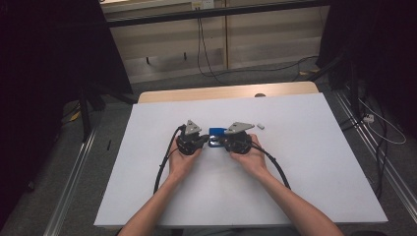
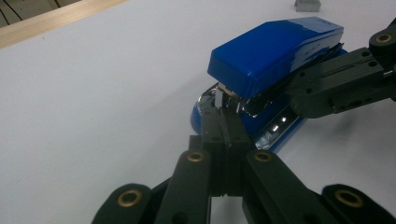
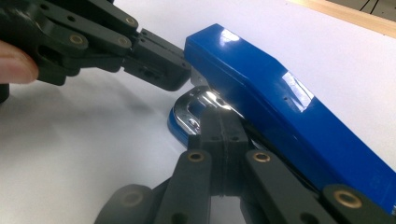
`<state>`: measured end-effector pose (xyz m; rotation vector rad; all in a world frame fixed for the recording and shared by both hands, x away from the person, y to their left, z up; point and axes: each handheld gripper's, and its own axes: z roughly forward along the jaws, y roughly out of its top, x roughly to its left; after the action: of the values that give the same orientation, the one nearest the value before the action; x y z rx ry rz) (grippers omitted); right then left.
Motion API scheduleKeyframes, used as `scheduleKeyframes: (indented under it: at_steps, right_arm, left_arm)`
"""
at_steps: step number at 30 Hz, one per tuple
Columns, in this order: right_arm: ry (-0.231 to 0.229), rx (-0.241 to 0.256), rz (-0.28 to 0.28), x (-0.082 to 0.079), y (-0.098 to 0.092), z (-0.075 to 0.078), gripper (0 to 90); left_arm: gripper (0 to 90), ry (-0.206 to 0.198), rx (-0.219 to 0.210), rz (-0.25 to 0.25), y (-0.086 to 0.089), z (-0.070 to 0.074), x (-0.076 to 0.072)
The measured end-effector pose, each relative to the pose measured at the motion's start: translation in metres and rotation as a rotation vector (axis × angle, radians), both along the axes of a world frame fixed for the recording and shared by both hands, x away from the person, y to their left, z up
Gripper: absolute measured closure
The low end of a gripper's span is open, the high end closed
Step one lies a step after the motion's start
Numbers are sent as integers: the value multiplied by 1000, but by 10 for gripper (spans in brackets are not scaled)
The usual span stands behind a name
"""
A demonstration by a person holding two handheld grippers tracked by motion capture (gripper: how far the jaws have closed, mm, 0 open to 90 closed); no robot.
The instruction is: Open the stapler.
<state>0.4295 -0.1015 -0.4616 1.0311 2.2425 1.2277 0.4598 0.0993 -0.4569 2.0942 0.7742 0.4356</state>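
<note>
- We have the blue stapler (image 1: pixel 216 136) lying near the middle of the white bench (image 1: pixel 305 167), between our two grippers, with its top arm tilted up off the chrome base.
- The left gripper (image 2: pixel 223 112) has its fingers pressed together, the tips wedged at the stapler's mouth under the raised arm; whether they pinch anything there we cannot tell.
- The right gripper (image 3: pixel 219 122) also has its fingers closed flat against each other, pushed into the gap from the side.
- If either tip slips off the smooth chrome, we judge the sprung arm could snap down and trap it.
- Pushing from both sides could slide or spin the stapler, as nothing clamps its base.
- A small grey piece (image 1: pixel 260 126) lies just beyond; a sudden skid could knock it away.
</note>
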Motion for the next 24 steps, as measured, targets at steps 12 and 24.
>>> scheduleKeyframes:
  at_steps: [12, 24]
  right_arm:
    - [3, 3, -3, 0, -1, 0, 900]
    - [6, 7, -7, 1, -1, 0, 900]
  left_arm:
    - [900, -18, -15, 6, -1, 6, 3]
    - [900, -16, -39, 3, -1, 10, 2]
